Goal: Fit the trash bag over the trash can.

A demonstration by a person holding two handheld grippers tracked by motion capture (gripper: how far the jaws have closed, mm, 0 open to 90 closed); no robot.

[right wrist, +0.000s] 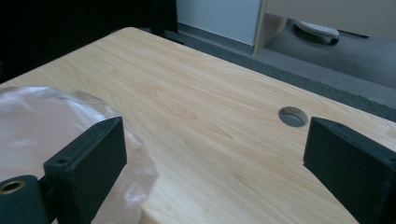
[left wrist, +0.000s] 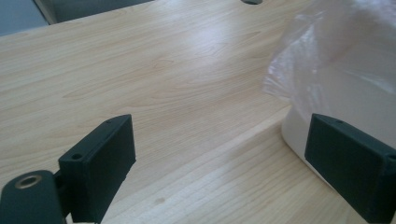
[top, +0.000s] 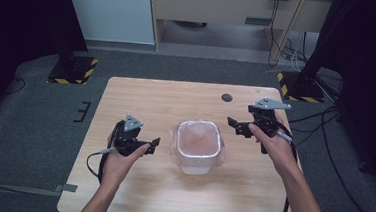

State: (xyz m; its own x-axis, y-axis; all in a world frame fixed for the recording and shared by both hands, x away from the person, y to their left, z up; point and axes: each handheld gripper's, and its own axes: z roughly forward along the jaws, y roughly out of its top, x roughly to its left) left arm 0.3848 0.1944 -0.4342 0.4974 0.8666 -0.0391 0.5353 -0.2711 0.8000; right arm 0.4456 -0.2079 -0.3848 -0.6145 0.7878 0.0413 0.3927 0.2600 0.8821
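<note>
Near edge of table (top: 179,205) bare, both forearms entering over it. Left gripper (top: 154,144) low over the wood left of centre, jaws spread wide, nothing between them; in left gripper view, left gripper (left wrist: 219,163) frames bare wood, with its far jaw just beside the white container (left wrist: 299,135), contact not determinable. Right gripper (top: 234,125) right of centre, slightly farther back, jaws likewise wide apart and empty; in right gripper view, right gripper (right wrist: 215,158) looks over open wood. White container (top: 197,147) at table centre between the two grippers, near each, upright, mouth facing up, roughly square with rounded corners, slightly longer along the near-far line. Clear plastic film (top: 199,137) draped over its mouth, edges loose past the rim on all sides; crumpled film (left wrist: 336,51) blurred in left gripper view, film (right wrist: 42,121) cut off at frame left in right gripper view. Contents under the film not resolvable, pinkish tint only. Open wood on all sides of container, widest behind and toward the left edge. Round cable hole (top: 226,97) near far edge, also seen as cable hole (right wrist: 293,116). Beyond, grey carpet (top: 29,125), stand bases with hazard stripes (top: 73,70).
</note>
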